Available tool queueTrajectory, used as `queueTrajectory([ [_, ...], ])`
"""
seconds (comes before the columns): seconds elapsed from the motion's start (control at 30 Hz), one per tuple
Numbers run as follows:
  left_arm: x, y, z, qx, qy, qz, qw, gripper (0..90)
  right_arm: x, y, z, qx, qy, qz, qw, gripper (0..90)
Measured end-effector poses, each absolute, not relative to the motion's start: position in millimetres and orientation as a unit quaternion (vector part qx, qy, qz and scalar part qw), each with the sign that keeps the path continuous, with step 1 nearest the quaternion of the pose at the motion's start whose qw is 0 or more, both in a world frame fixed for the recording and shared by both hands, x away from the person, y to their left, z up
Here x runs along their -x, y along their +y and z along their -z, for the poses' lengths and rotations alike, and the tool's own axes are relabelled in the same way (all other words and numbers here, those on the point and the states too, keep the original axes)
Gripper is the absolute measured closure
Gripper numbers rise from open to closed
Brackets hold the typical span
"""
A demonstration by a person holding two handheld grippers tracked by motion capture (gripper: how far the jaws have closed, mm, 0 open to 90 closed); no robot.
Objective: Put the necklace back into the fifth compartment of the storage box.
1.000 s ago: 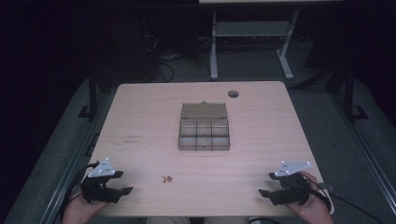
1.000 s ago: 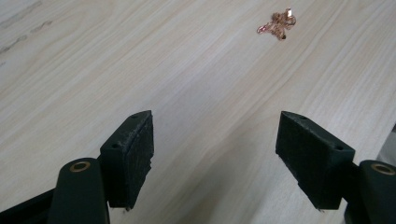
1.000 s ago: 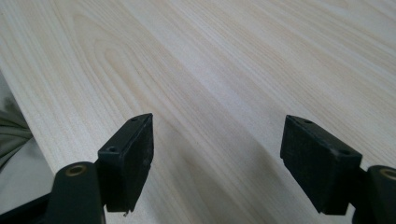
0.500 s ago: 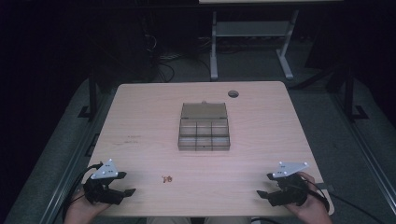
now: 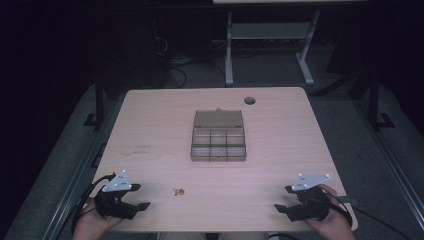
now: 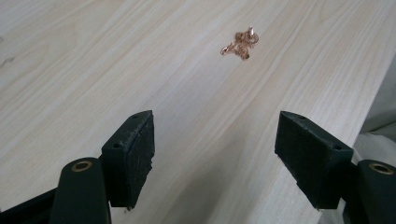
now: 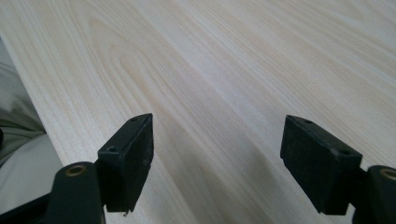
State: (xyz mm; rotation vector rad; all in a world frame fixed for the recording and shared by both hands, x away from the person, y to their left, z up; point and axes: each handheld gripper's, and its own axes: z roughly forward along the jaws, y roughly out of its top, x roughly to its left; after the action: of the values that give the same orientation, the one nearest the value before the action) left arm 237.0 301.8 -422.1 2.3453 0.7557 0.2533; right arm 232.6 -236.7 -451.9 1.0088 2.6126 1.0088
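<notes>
High view: a pale wooden counter (image 5: 150,130) carries a clear plastic compartment box (image 5: 218,136) at its centre, lid laid open toward the far edge, beside a round grommet hole (image 5: 249,100) near the far right corner. A small tangle of gold-coloured chain (image 5: 179,191) lies close to the near edge, left of centre. The left gripper (image 5: 141,197) sits at the near left corner, held in a hand (image 5: 90,225), its jaws apart and pointing toward the chain. The right gripper (image 5: 283,199) rests at the near right corner in the other hand (image 5: 334,222), jaws likewise apart and empty, well away from the chain.

Left gripper view: the left gripper (image 6: 215,154) stands wide open over bare wood grain, nothing between its black pads (image 6: 140,149). The gold-coloured chain (image 6: 240,43) lies ahead of it, clear of both jaws, near the counter edge.

Right gripper view: the right gripper (image 7: 217,156) is spread wide above bare counter, holding nothing, the counter edge running along at left.
</notes>
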Motion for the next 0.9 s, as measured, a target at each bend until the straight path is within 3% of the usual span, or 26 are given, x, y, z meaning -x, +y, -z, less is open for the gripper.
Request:
queueTrajectory([
  [0.9,-253.5,267.7,412.7,-0.915,0.246,-0.083,0.309,29.8,-231.8,-232.3,451.1,-0.330,0.880,-0.332,0.085,25.4],
])
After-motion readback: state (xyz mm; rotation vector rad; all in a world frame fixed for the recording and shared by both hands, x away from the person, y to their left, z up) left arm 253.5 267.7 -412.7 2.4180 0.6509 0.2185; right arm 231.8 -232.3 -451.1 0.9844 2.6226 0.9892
